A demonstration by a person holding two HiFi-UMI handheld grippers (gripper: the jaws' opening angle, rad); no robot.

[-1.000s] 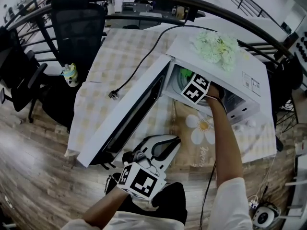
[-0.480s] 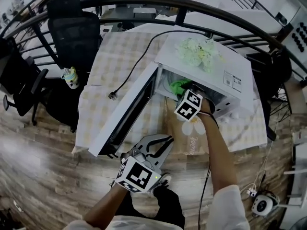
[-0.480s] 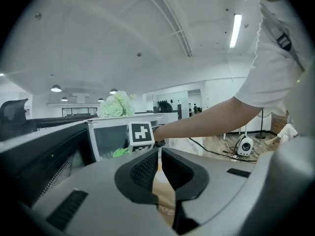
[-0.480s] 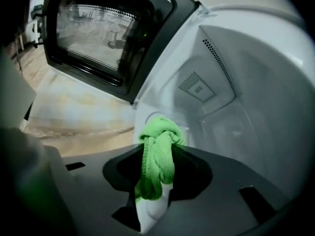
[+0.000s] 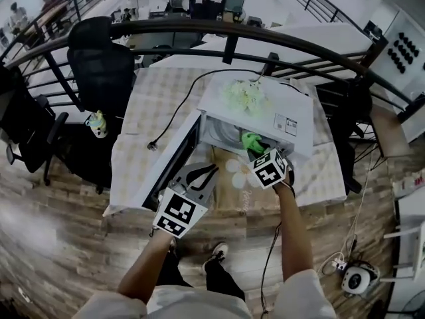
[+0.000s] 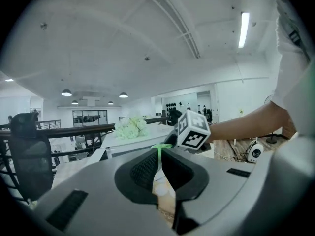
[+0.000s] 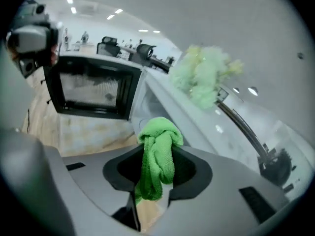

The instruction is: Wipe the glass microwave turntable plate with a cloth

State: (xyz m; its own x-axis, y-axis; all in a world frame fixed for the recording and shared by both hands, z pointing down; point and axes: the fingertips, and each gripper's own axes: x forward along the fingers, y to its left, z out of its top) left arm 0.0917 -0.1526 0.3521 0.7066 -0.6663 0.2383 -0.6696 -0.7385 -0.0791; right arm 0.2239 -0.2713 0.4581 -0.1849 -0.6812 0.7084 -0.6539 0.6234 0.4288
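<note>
The right gripper [image 7: 156,170] pinches a bunched green cloth [image 7: 158,149], low in the middle of its view. It is just in front of the open white microwave [image 5: 265,111]. The glass plate [image 5: 224,135] sits inside the microwave, near the middle of the head view. The left gripper [image 6: 160,163] has its jaws pressed together on nothing.

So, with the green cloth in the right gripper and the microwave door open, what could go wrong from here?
1. The right gripper pinches the cloth in a bunch, and a loose end hangs below the jaws; it may slip out or snag on the rim of the microwave.
2. The open door looks close to the left gripper; a careless swing might knock it.
3. The flowers lie on the microwave's top; a bump could shift them.
</note>
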